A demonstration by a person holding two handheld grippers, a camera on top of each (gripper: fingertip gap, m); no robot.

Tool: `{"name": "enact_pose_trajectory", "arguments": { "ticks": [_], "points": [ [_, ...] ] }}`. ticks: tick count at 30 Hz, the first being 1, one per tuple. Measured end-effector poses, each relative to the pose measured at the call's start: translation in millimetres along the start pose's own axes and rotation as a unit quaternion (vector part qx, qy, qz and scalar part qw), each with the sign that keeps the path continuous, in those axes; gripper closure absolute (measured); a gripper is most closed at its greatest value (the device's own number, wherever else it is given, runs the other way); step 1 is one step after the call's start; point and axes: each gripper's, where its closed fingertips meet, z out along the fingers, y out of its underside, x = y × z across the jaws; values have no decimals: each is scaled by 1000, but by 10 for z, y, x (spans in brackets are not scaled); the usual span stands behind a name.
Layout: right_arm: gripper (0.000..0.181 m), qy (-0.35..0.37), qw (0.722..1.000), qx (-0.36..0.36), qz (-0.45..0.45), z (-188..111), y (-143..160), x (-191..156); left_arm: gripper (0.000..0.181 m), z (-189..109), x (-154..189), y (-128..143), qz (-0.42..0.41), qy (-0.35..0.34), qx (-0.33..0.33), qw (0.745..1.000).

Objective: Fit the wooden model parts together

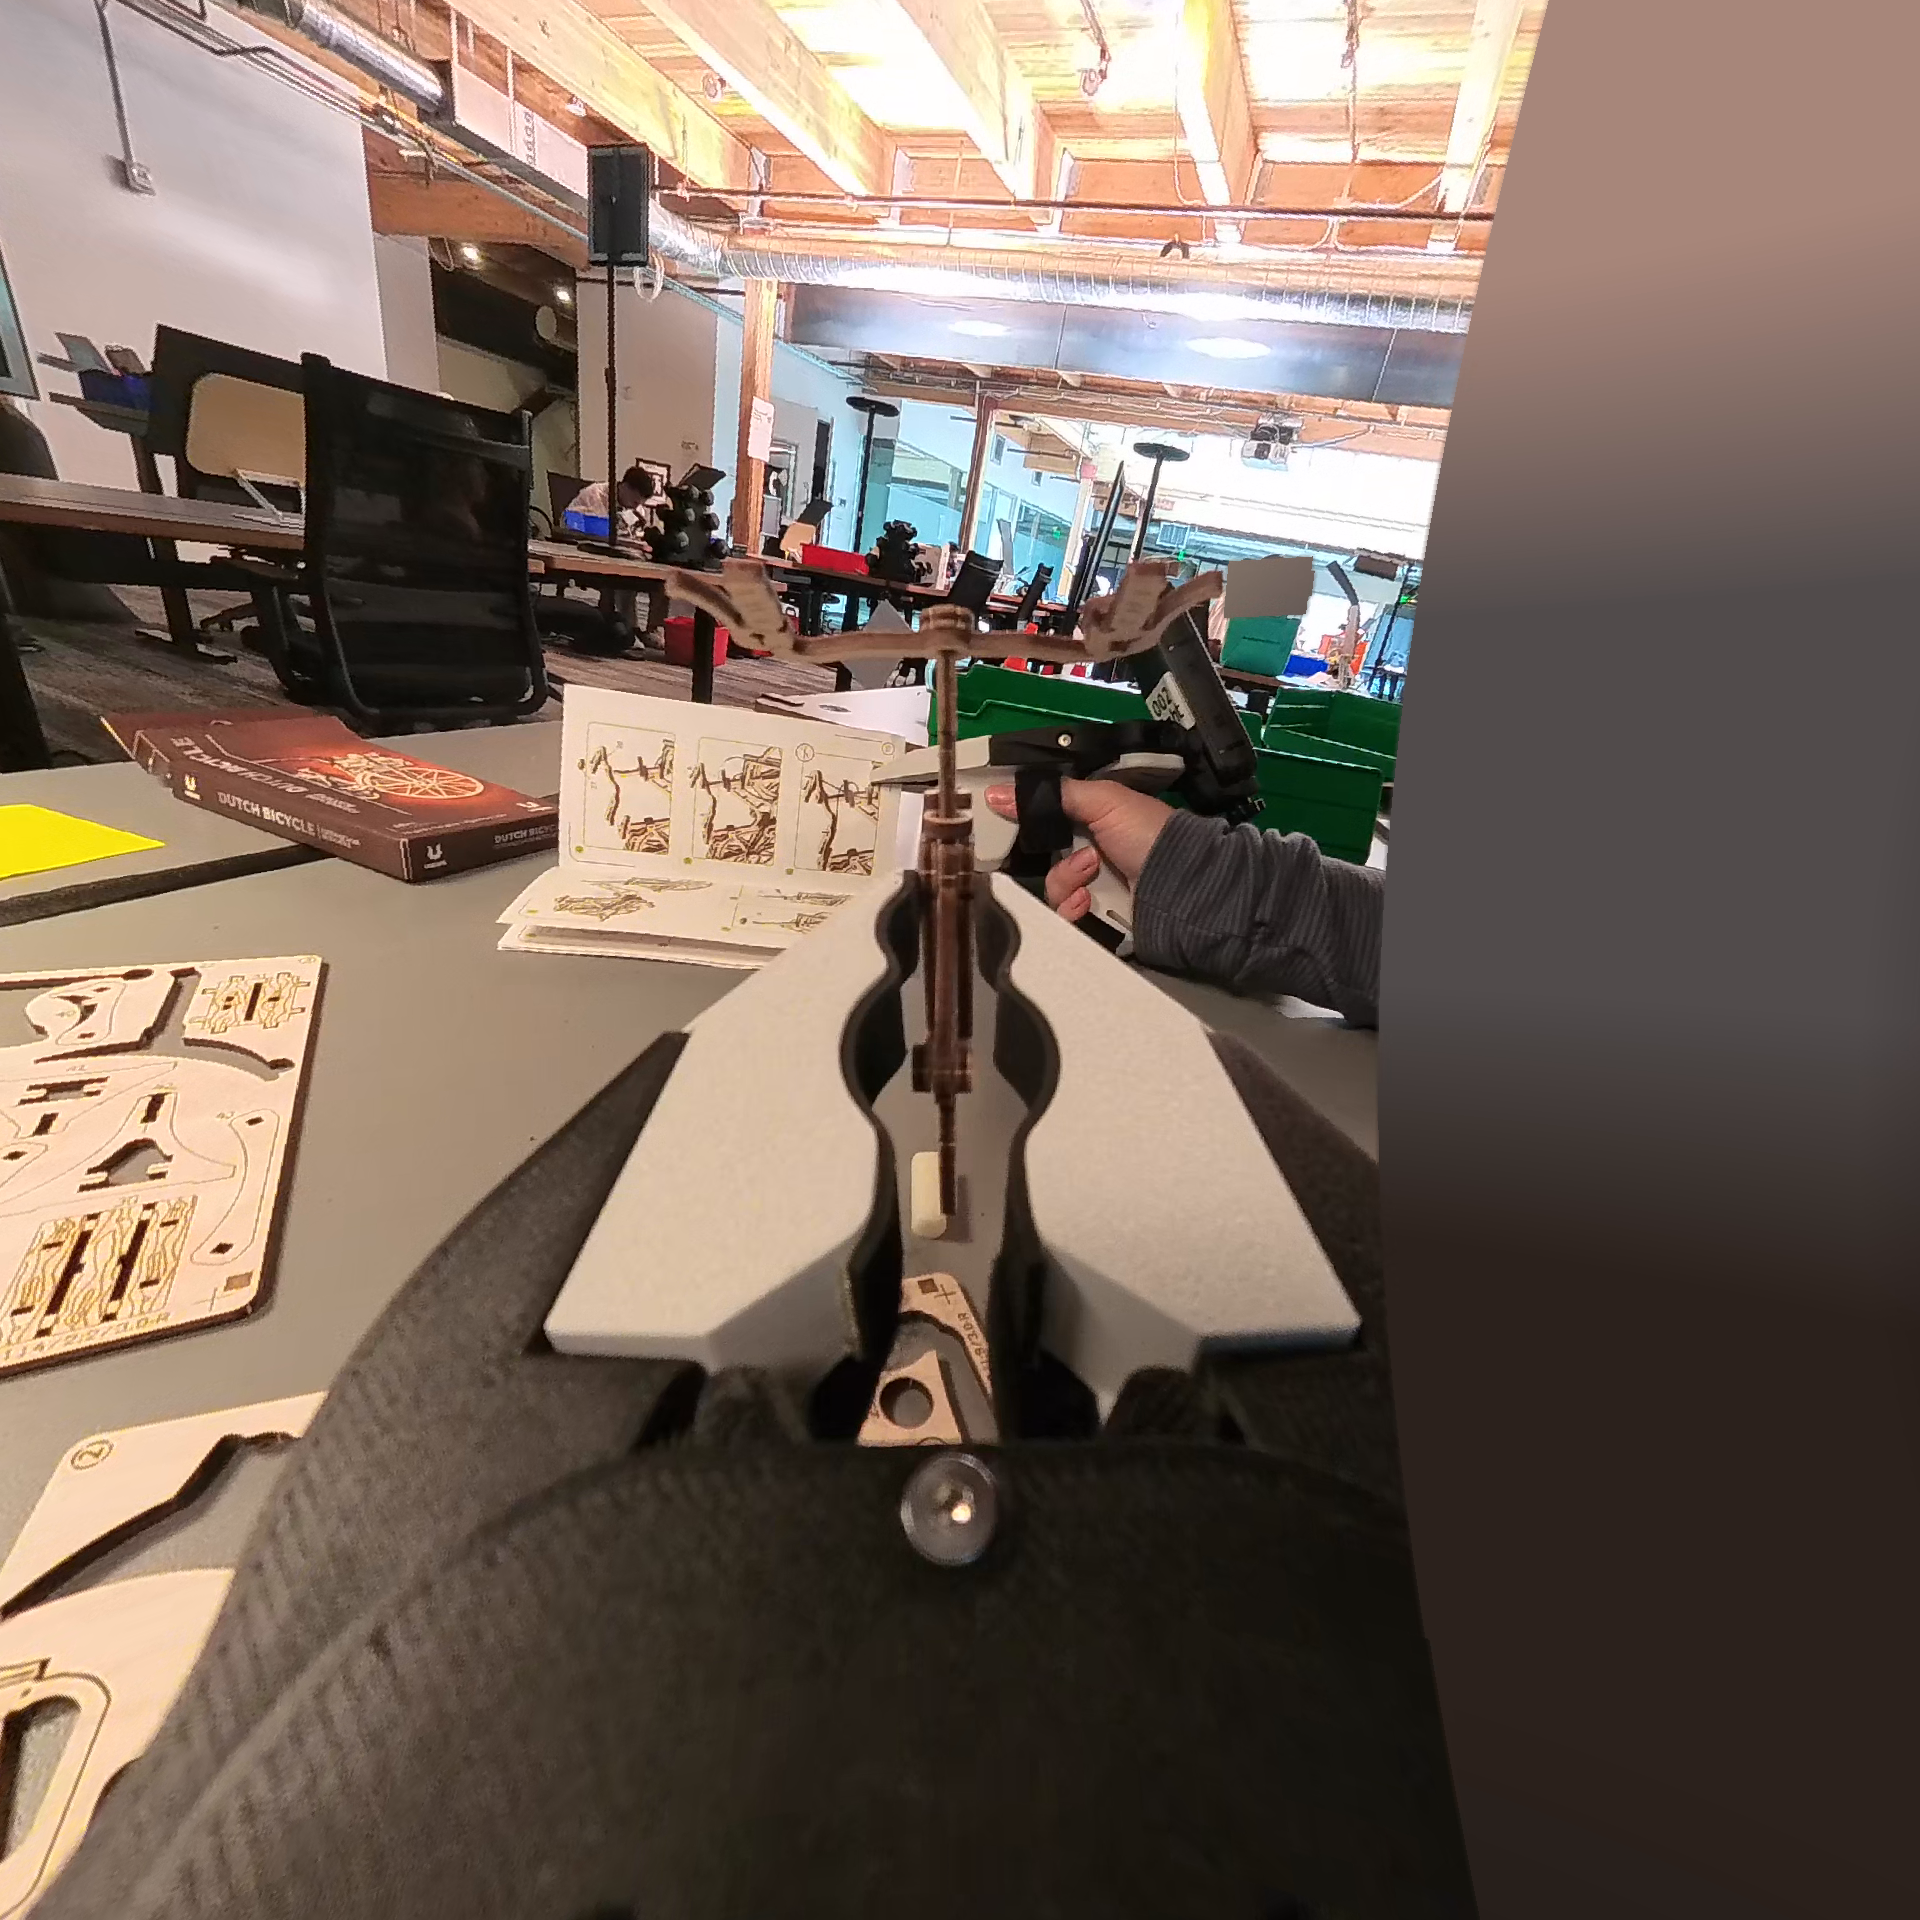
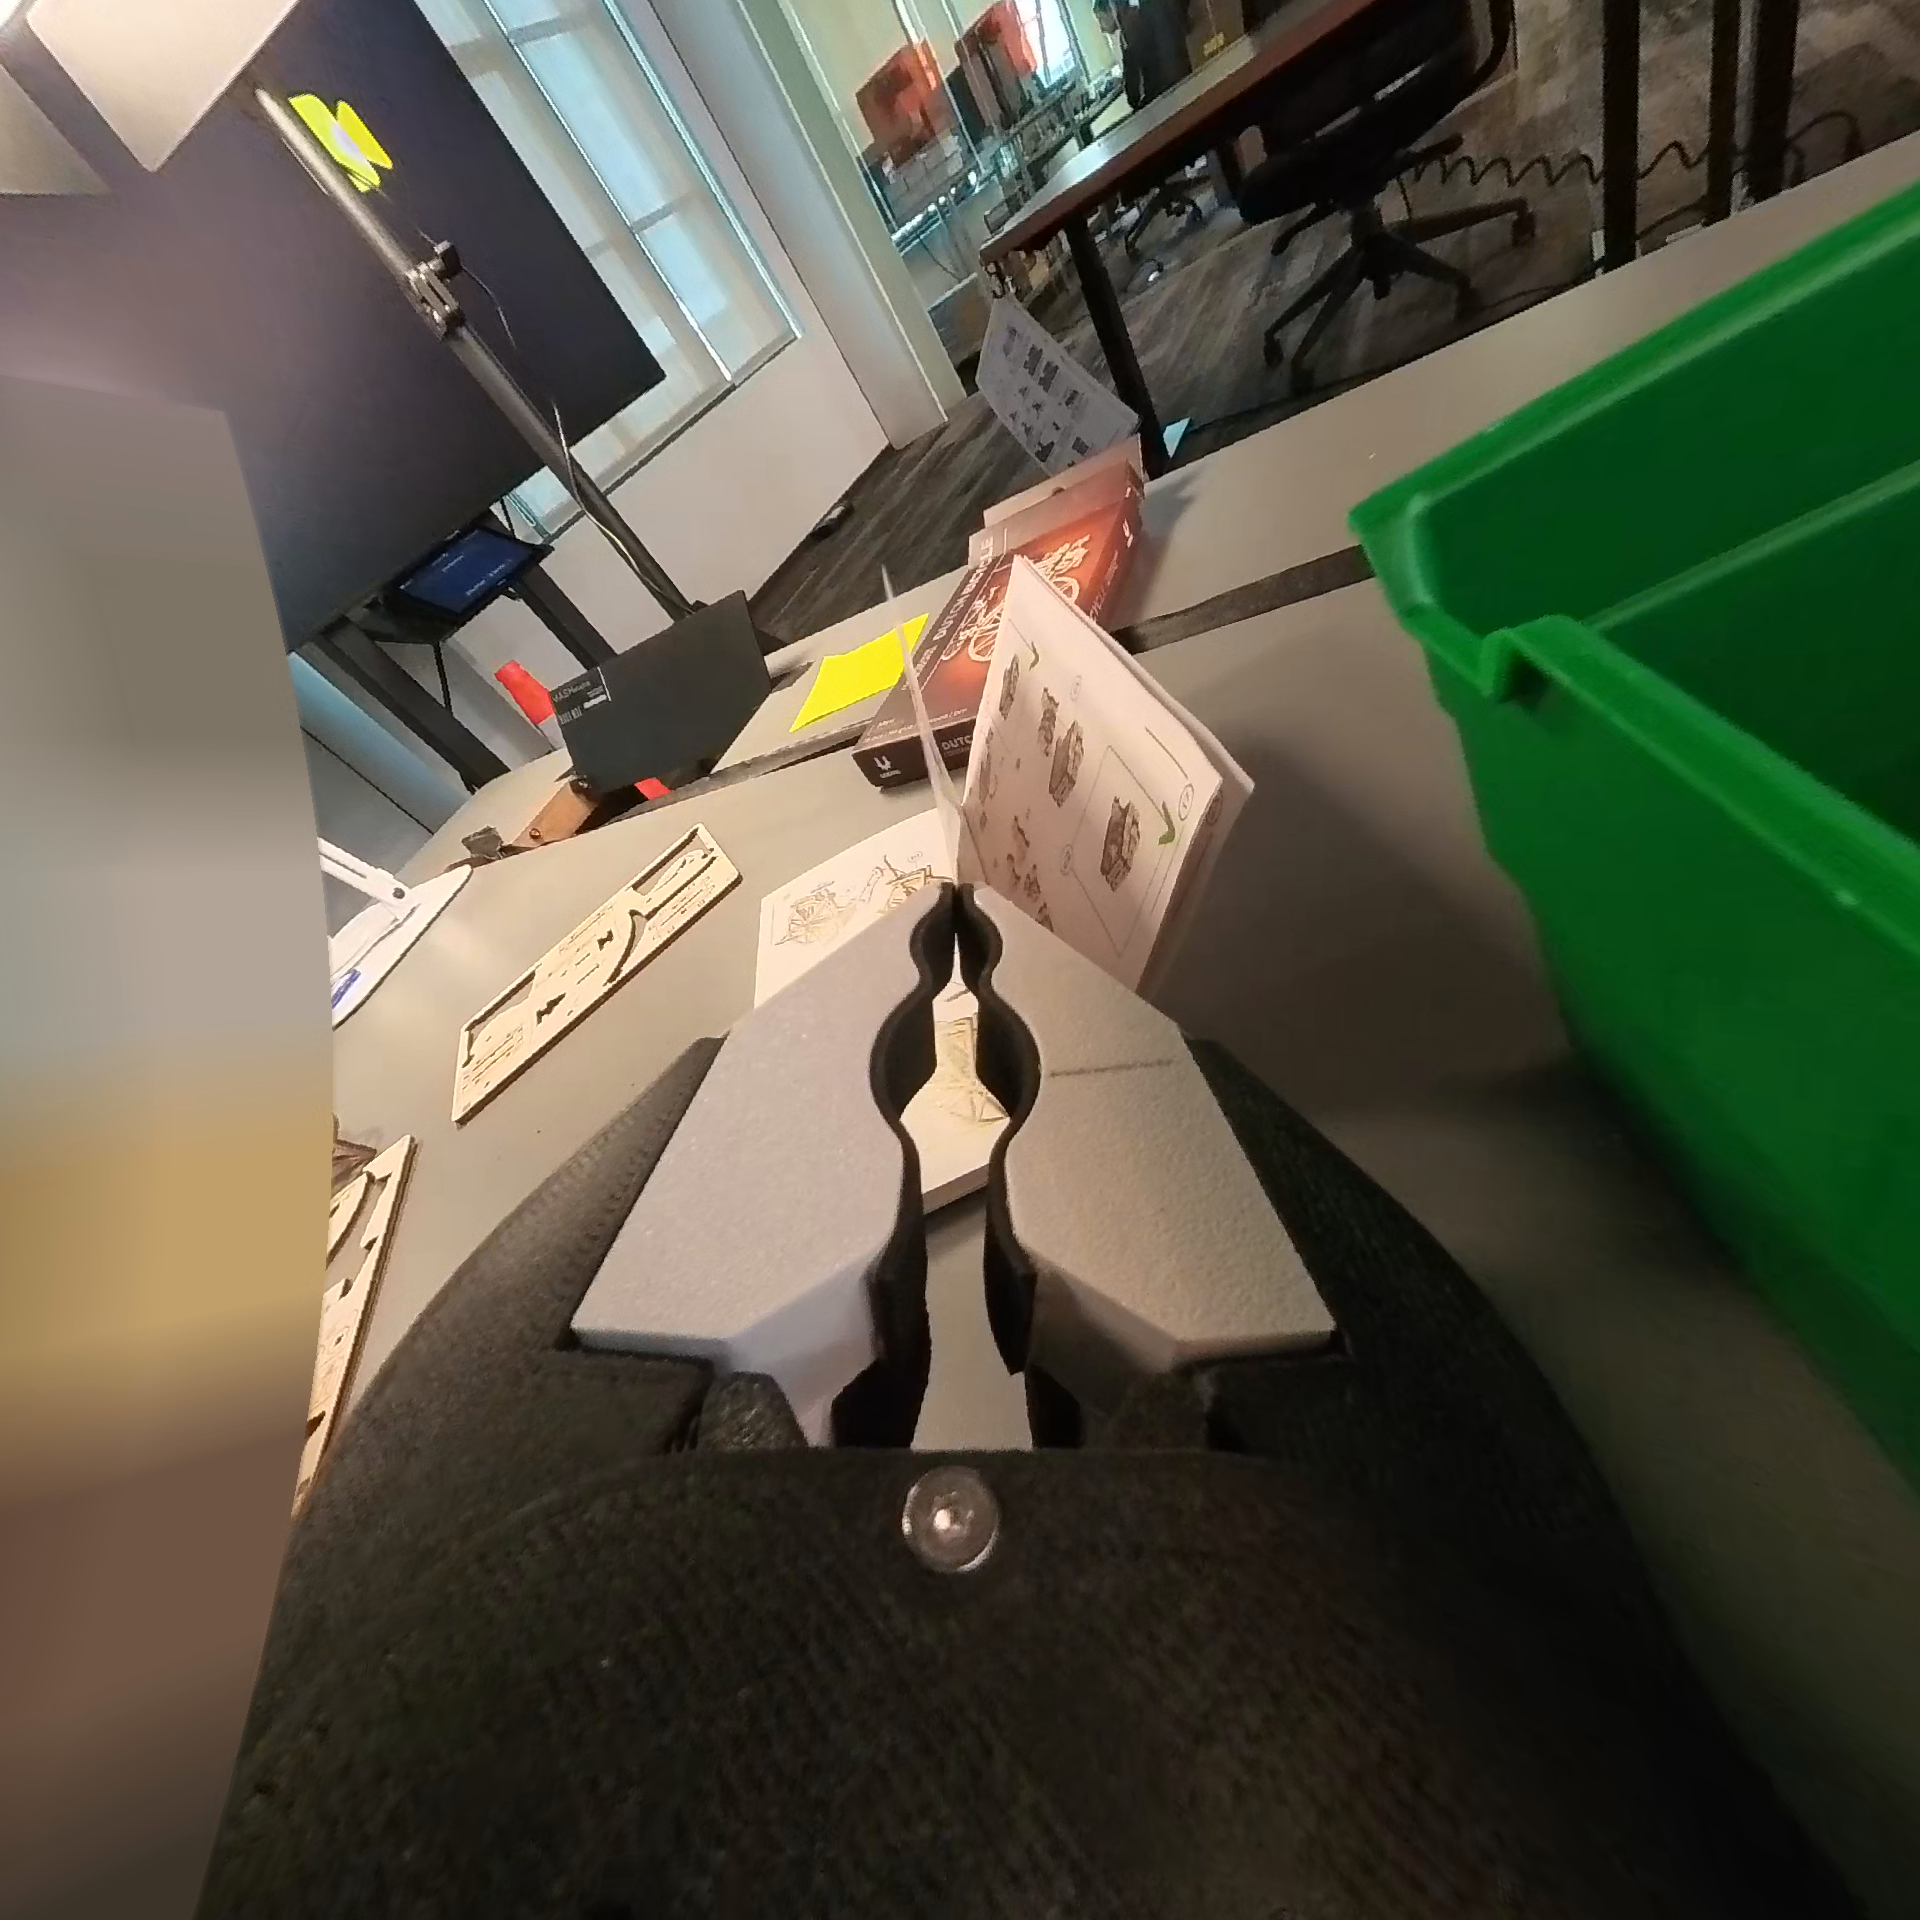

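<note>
My left gripper (image 1: pixel 943 894) is shut on a dark wooden handlebar assembly (image 1: pixel 940 644). Its stem runs upright between my fingers and the curved bar spreads out above the tips. My right gripper (image 2: pixel 958 902) has its tips closed together on the edge of a thin page (image 2: pixel 920 727) of the open instruction booklet (image 2: pixel 1091 810). In the left wrist view the right gripper (image 1: pixel 904 774) shows behind the stem, held by a hand in a grey sleeve, at the right edge of the booklet's (image 1: pixel 727 800) raised page.
Pale laser-cut wooden sheets (image 1: pixel 125 1143) lie on the grey table (image 1: pixel 468 987) at left, and show in the right wrist view (image 2: pixel 592 966). A dark kit box (image 1: pixel 343 790) and yellow paper (image 1: pixel 52 836) lie behind. A green bin (image 2: pixel 1662 831) stands close on the right. A small white piece (image 1: pixel 928 1195) lies under my left fingers. My right fingertips sit around 25 cm from my left ones.
</note>
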Motion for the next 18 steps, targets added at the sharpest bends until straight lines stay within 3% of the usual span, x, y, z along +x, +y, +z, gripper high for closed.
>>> {"name": "enact_pose_trajectory", "arguments": {
  "ticks": [12, 18],
  "points": [
    [181, -3, 1000, -1, -16, 2, 8, -46, 173, 3, 17, 7, 3, 4, -3, 1000],
    [181, -41, 996, 6, -77, 27, 34, -319, 173, 3, 22, 7, 6, 2, -2, 1000]
  ]
}}
